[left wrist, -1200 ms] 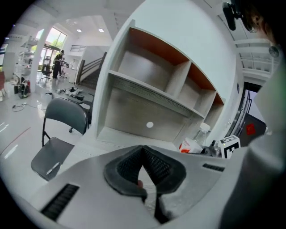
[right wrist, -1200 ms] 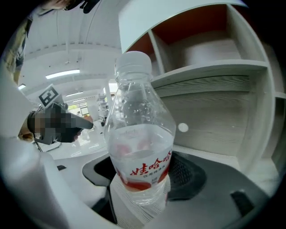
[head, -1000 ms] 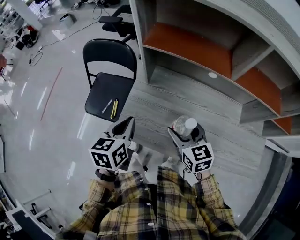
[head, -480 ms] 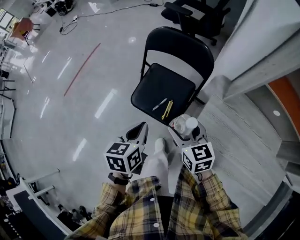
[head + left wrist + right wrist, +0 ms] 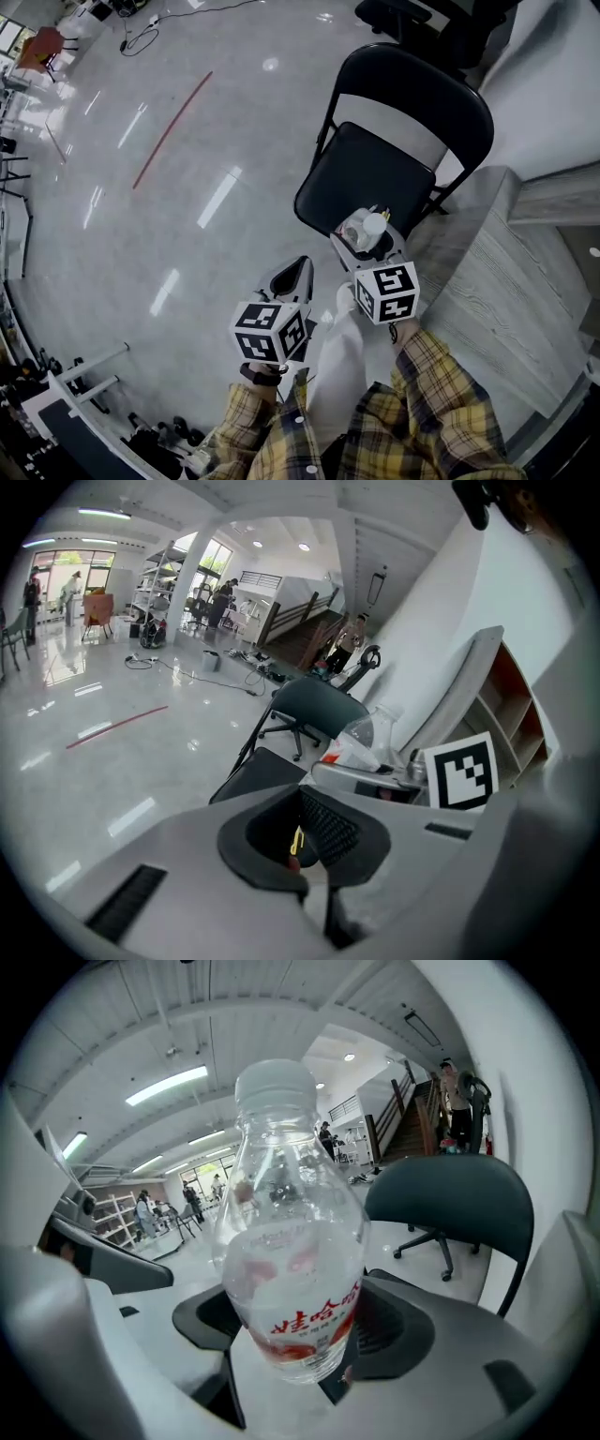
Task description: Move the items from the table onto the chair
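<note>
So the bottle [image 5: 364,228] isn't on the chair [image 5: 412,94] yet. The right gripper [image 5: 362,240] has its fingers spread wide around the lower body of the bottle and is gripping it upright, cap up, over the near edge of the seat [image 5: 361,178]. I'd call this the carry just about done, with the set-down still to go.

The left gripper [image 5: 298,268] has its fingers closed on nothing, a bit short of the chair's front edge and off to its left. In the left gripper view a yellow sliver [image 5: 296,840] shows on the seat past the fingers. It might be something already delivered, but I can't tell what it is.

Only a slab of the counter [image 5: 497,281] is in shot and I don't see any items on that part, so no idea how much is left.

Room-wise, the backrest blocks the far side of the chair and the counter corner sits just beside its right side. Left of the chair is all open floor [image 5: 187,141]. Most of the seat looks free, so I'd put the bottle down well in from the front edge so it can't tip off.
</note>
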